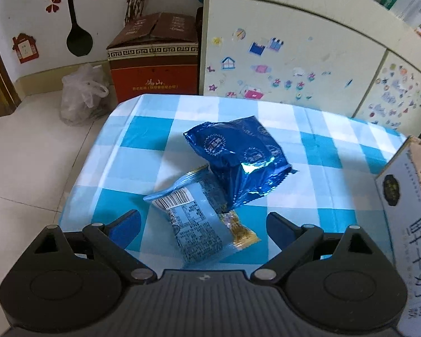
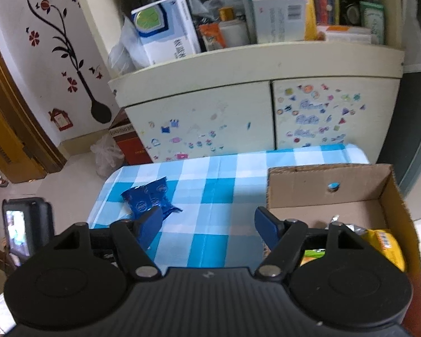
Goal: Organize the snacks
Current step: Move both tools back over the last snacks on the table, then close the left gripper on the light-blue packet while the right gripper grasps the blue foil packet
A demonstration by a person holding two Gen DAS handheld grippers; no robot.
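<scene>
My left gripper is wide open w/ nothing gripped, over the light blue snack packet near the table's front-left edge; dark blue foil packet touches it. Right gripper open, empty, beside the cardboard box at the right edge.

Pretty lived-in room: a cream cabinet with kids' stickers all over its doors and boxes piled on top. Beside it on the tile floor sit a red-brown carton and a plastic bag. Vase decal on the wall.
</scene>
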